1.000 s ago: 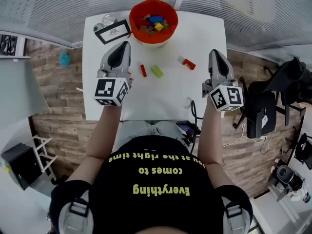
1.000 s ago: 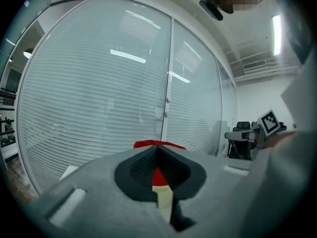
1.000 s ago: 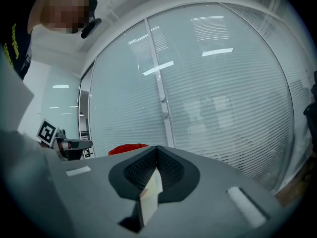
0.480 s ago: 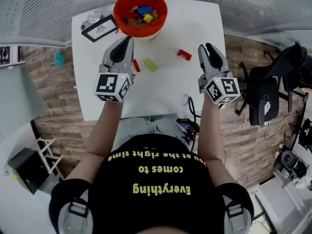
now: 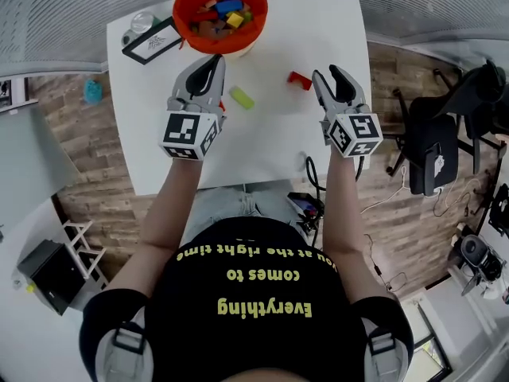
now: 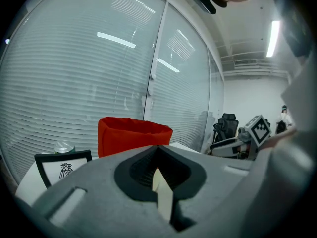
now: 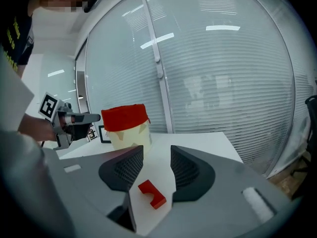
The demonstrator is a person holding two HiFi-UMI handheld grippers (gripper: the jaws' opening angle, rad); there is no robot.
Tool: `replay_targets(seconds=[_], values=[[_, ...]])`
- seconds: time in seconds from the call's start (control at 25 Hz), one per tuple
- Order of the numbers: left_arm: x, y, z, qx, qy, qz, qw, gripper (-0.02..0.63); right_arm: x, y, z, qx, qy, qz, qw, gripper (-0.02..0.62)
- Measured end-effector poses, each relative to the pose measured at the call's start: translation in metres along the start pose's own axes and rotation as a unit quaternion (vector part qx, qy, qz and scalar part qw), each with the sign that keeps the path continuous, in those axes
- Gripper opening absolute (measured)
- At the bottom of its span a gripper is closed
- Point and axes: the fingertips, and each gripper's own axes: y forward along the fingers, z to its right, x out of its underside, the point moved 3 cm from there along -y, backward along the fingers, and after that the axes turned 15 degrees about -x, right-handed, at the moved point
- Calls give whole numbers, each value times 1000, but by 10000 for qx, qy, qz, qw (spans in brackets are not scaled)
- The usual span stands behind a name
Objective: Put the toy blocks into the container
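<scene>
On white table (image 5: 262, 146): red block (image 5: 299, 79), green block (image 5: 241, 97), near red container (image 5: 181, 8).

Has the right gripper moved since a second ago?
Yes. The right gripper has drawn nearer the red block; its jaws have just been opening, and the block shows through their gap, untouched.

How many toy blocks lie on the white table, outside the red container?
2. A light green rectangular plastic block lies beside the left gripper; a red notched plastic block lies ahead of the right gripper. The grippers may hide more.
</scene>
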Motion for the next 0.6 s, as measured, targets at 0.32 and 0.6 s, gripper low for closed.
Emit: replay_targets(seconds=[0.32,0.6], values=[[17,9,10,151,-11,-174,9997,-3,46,21,3,-312,204,-596,9975,207],[25,13,17,240,-38,-256,9994,-2,77,34,7,-399,331,-1035,9933,238]])
